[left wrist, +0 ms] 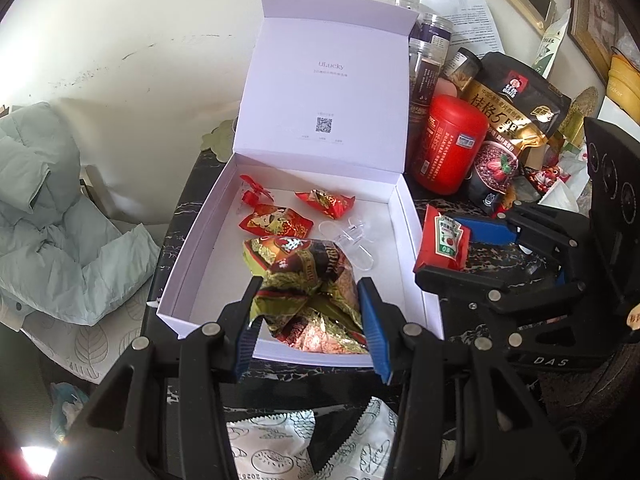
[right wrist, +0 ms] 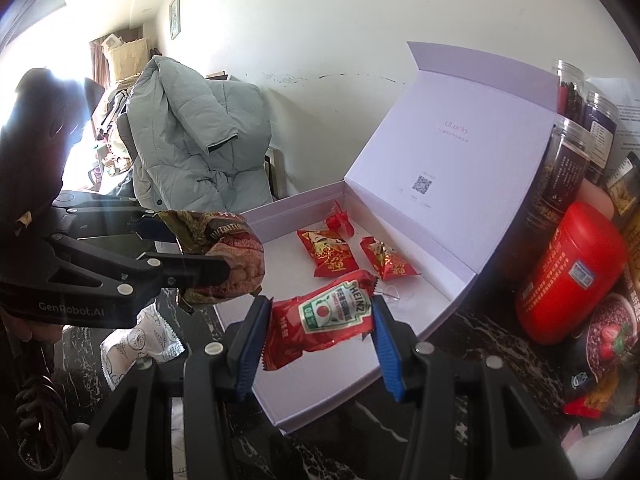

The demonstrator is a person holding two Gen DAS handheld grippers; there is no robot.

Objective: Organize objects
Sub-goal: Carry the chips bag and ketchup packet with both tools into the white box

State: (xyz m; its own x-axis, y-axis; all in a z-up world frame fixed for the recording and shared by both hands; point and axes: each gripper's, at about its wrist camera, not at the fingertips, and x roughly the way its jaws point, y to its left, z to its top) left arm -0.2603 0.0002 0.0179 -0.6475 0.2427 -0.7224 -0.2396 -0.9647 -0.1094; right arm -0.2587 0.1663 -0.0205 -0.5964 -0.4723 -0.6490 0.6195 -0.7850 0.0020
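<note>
A: We have the left gripper point(left wrist: 308, 320) clamped on the gold-and-red snack bag point(left wrist: 308, 292), hanging over the near end of the open white box point(left wrist: 416, 240). Where's the other one?

B: Our right gripper point(right wrist: 318, 326) pinches the Heinz ketchup packet point(right wrist: 324, 318) by its short ends, long axis across the fingers, over the box's near corner. Both sit above the floor of the box; the left looks further in.

A: Anything unclear?

B: The clear plastic piece point(left wrist: 354, 240) under there, possibly a clip; the packet hides most of it.
</note>
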